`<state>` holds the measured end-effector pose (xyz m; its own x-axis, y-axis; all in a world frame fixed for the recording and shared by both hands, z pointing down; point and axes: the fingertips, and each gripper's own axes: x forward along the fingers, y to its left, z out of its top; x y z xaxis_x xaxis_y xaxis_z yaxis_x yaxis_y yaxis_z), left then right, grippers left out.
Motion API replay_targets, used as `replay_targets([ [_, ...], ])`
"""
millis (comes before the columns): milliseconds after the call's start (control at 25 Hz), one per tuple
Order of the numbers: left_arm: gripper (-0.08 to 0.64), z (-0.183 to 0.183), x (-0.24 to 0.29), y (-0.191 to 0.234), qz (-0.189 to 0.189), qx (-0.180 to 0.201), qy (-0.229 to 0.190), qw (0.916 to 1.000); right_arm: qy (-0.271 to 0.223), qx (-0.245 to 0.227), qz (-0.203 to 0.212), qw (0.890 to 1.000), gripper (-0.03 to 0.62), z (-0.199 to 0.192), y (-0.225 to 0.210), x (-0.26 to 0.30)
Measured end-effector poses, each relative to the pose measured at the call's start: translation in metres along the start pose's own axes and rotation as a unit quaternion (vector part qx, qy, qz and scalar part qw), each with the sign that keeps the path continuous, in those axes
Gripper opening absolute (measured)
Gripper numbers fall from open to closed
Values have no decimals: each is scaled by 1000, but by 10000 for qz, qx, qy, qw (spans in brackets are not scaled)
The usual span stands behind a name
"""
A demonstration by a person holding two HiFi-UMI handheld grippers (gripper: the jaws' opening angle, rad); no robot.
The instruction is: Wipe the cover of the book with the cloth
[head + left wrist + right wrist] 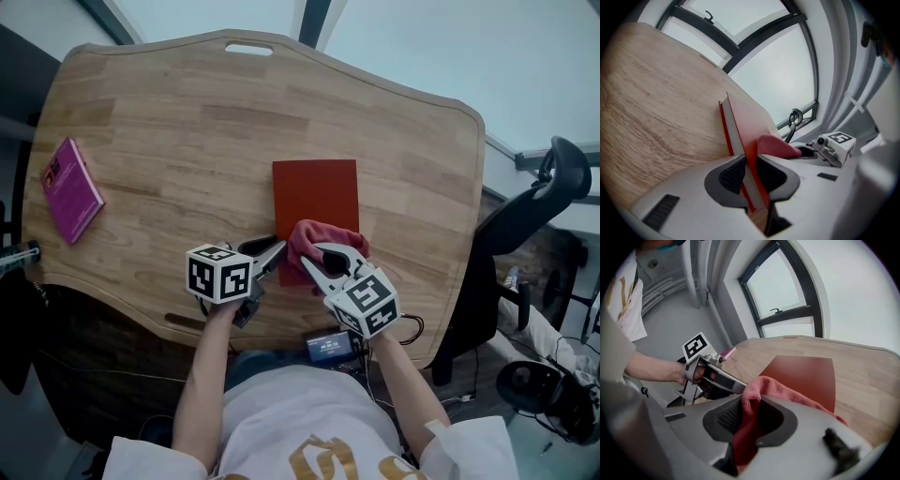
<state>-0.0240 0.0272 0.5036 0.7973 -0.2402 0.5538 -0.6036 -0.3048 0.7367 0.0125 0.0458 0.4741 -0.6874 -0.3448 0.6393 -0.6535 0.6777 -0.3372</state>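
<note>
My left gripper (270, 251) clamps the book (315, 192) at its near left corner, by the near edge of the table (169, 131). My right gripper (321, 259) pinches the cloth (309, 232) on the cover

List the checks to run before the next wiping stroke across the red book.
1. Left hand-held gripper clamped on the red book's near left corner: ok.
2. Right hand-held gripper shut on the cloth: ok.
3. Cloth over the near end of the cover: ok.
4. Cloth pressed flat against the cover: cannot tell.
5. Far part of the cover bare, nothing lying on it: ok.
6. Magenta book at the table's left edge, apart from the stroke's path: ok.
</note>
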Motion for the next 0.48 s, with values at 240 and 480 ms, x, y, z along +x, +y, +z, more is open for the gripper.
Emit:
replay_targets([
  [240, 81, 0, -1, 1, 6, 20, -6, 10000, 24, 46, 44, 10000, 83, -7, 7, -4],
  [480, 81, 0, -1, 0, -21, -16, -25, 10000, 26, 72, 75, 9999, 83, -7, 6, -4],
])
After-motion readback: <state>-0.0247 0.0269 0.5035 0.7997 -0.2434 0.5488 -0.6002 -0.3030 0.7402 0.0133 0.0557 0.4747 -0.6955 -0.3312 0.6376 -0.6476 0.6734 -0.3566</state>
